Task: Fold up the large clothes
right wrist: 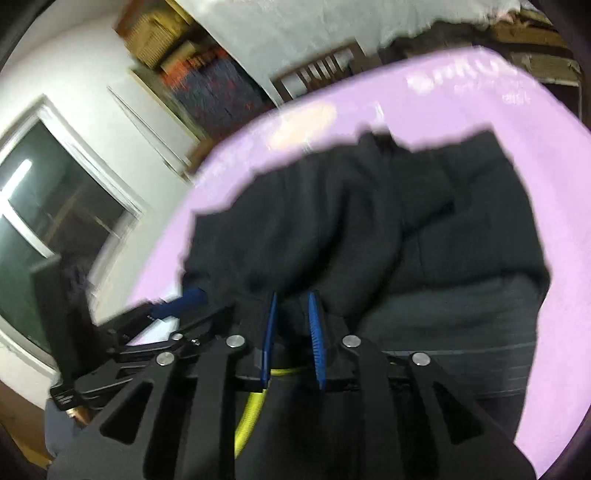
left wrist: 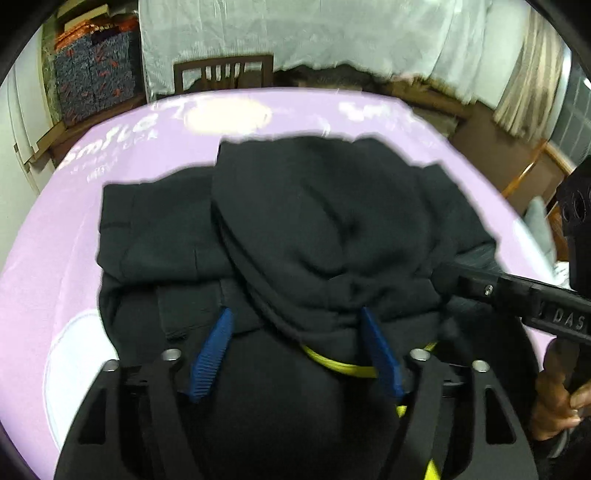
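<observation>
close to the left camera, the left gripper (left wrist: pixel 295 347) has its two blue fingers (left wrist: pixel 212 356) spread wide apart, with a fold of the black hoodie (left wrist: pixel 314 229) bunched up between them, but the blue fingers are not squeezing it. a yellow cord (left wrist: pixel 340 363) curls out from under the cloth near the right-side finger. the hoodie lies in a thick, partly folded heap on the pink sheet (left wrist: pixel 55 258), near the front edge, with one flat part sticking out to the left. the right gripper (right wrist: pixel 291 332) has its blue fingers (right wrist: pixel 316 343) close together, pinching a bit of the hoodie's (right wrist: pixel 351 221) near edge. in the left view it pokes in from the right side. behind the sheet stands a wooden chair (left wrist: pixel 223 74) and a white curtain (left wrist: pixel 314 33).
</observation>
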{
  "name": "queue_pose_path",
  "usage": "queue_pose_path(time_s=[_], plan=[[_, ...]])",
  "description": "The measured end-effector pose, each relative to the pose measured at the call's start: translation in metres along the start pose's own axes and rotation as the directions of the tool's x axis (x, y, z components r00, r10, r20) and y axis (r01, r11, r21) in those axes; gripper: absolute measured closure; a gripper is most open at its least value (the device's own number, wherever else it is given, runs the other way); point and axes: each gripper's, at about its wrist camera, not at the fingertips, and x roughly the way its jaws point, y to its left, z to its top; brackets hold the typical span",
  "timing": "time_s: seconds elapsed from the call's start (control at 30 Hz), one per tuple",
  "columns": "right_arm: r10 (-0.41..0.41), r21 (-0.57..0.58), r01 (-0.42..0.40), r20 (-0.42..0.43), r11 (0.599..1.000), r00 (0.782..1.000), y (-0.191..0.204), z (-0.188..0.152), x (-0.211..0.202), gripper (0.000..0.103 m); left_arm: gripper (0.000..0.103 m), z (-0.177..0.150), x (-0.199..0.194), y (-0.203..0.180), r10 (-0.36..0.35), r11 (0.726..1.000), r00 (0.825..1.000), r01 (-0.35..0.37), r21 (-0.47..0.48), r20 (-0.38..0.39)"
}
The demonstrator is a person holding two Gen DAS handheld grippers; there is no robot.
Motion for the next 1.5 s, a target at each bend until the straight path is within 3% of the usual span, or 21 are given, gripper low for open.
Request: queue_pose_path(time_s=[0.03, 0.2, 0.27, 0.3, 0.33, 0.5, 0.57, 0.73, 0.83, 1.0, 1.17, 1.27, 1.4, 1.5], plan=[[-0.011, 0.022, 0.012, -0.031, 1.0, 0.999, -0.007, -0.001, 0.009, 0.088, 0.018, 0.0, 0.003, 0.002, -0.003, 1.0, 1.0, 0.003, -0.007, -0.005], [0.078, 0.129, -0.076, -0.012, 0.989, 0.997, -0.025, 0.002, -0.004, 0.087, 0.019, -0.003, -0.01, 0.018, -0.049, 0.995, 0.999, 0.048, -0.082, -0.005], [0.069, 0.121, -0.072, 0.029, 0.99, 0.997, -0.025, -0.002, -0.025, 0.074, 0.02, -0.01, -0.029, 0.028, -0.053, 0.992, 0.998, 0.056, -0.11, 0.028], [0.06, 0.113, -0.066, 0.06, 0.991, 0.996, -0.026, -0.006, -0.039, 0.059, 0.02, -0.017, -0.045, 0.037, -0.057, 0.99, 0.997, 0.064, -0.13, 0.053], [0.05, 0.105, -0.059, 0.086, 0.993, 0.995, -0.026, -0.011, -0.052, 0.055, 0.02, -0.021, -0.052, 0.043, -0.06, 0.988, 0.996, 0.069, -0.14, 0.062], [-0.003, 0.133, -0.013, 0.12, 0.991, 0.993, -0.052, -0.042, -0.107, 0.055, 0.021, -0.059, -0.084, 0.083, -0.07, 0.972, 0.996, 0.08, -0.222, 0.054], [-0.029, 0.153, 0.013, 0.105, 0.988, 0.994, -0.062, -0.055, -0.116, 0.055, 0.027, -0.076, -0.086, 0.095, -0.112, 0.958, 0.993, 0.116, -0.261, 0.03], [-0.054, 0.203, 0.042, 0.056, 0.978, 0.997, -0.085, -0.087, -0.126, 0.051, 0.029, -0.101, -0.084, 0.101, -0.2, 0.932, 0.98, 0.187, -0.31, -0.01], [-0.024, 0.223, 0.018, 0.025, 0.975, 0.999, -0.094, -0.102, -0.127, 0.051, 0.029, -0.107, -0.089, 0.088, -0.246, 0.931, 0.969, 0.231, -0.282, -0.017], [0.056, 0.228, -0.056, 0.008, 0.972, 0.998, -0.091, -0.12, -0.122, 0.05, 0.029, -0.121, -0.093, 0.067, -0.253, 0.939, 0.967, 0.24, -0.245, -0.024], [0.153, 0.252, -0.142, -0.023, 0.957, 0.988, -0.084, -0.138, -0.125, 0.05, 0.029, -0.139, -0.101, 0.064, -0.317, 0.916, 0.949, 0.303, -0.262, -0.012], [0.172, 0.235, -0.156, -0.046, 0.959, 0.984, -0.075, -0.149, -0.13, 0.05, 0.029, -0.154, -0.111, 0.063, -0.352, 0.902, 0.936, 0.337, -0.27, -0.008], [0.186, 0.193, -0.168, -0.079, 0.967, 0.979, -0.06, -0.17, -0.138, 0.049, 0.029, -0.175, -0.122, 0.055, -0.433, 0.868, 0.901, 0.413, -0.276, -0.015], [0.19, 0.155, -0.175, -0.091, 0.972, 0.977, -0.049, -0.183, -0.142, 0.048, 0.029, -0.184, -0.128, 0.047, -0.447, 0.867, 0.895, 0.429, -0.253, -0.016]])
